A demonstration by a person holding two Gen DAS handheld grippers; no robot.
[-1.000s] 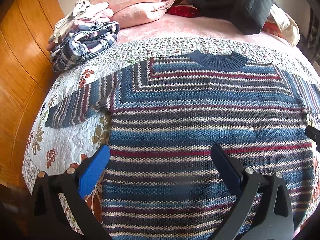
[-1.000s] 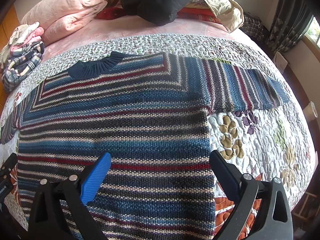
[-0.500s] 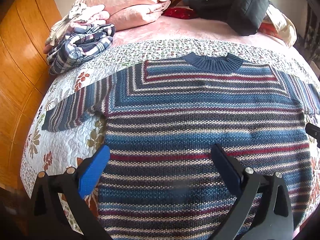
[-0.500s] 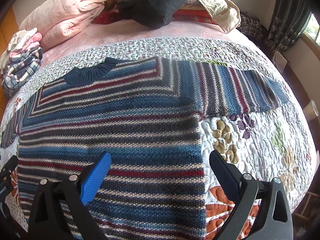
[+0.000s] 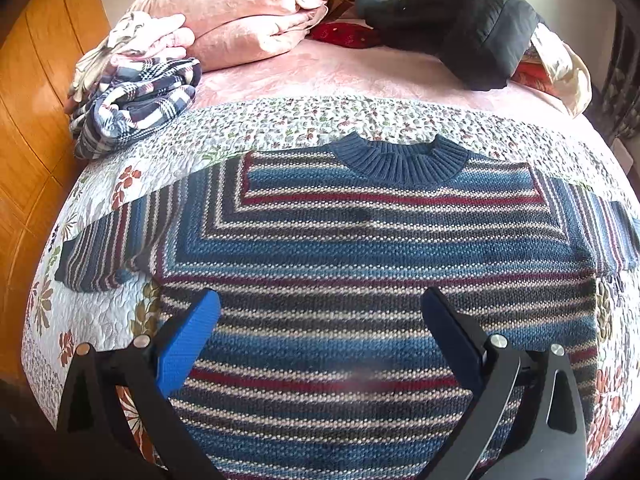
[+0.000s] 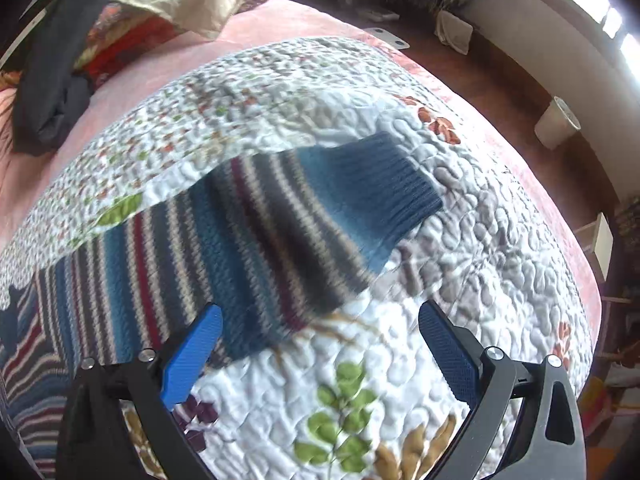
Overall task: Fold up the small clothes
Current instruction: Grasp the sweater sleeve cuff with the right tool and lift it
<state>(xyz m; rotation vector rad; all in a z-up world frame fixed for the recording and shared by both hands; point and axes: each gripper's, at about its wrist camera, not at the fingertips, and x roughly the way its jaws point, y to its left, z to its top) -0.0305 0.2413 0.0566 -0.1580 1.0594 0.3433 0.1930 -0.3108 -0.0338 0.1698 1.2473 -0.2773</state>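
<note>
A striped knit sweater (image 5: 376, 264) in blue, red, grey and cream lies flat on the quilted bedspread (image 5: 96, 312), its navy collar (image 5: 400, 158) at the far side and both sleeves spread out. My left gripper (image 5: 320, 328) hovers open above the sweater's lower body, nothing between its fingers. In the right wrist view the sweater's right sleeve (image 6: 248, 232) runs up to a navy cuff (image 6: 384, 188). My right gripper (image 6: 320, 344) stands open just in front of that sleeve, over the quilt (image 6: 360, 400), holding nothing.
A folded plaid garment (image 5: 132, 108) and pink bedding (image 5: 240, 12) sit at the far left of the bed. Dark clothing (image 5: 460, 20) is piled at the far right. A wooden wall (image 5: 28, 120) borders the left. Floor and a white bin (image 6: 558, 122) lie beyond the bed's right edge.
My right gripper has swung right, from over the sweater's body to its right sleeve and cuff. The left gripper has drawn back slightly. Both stay open.
</note>
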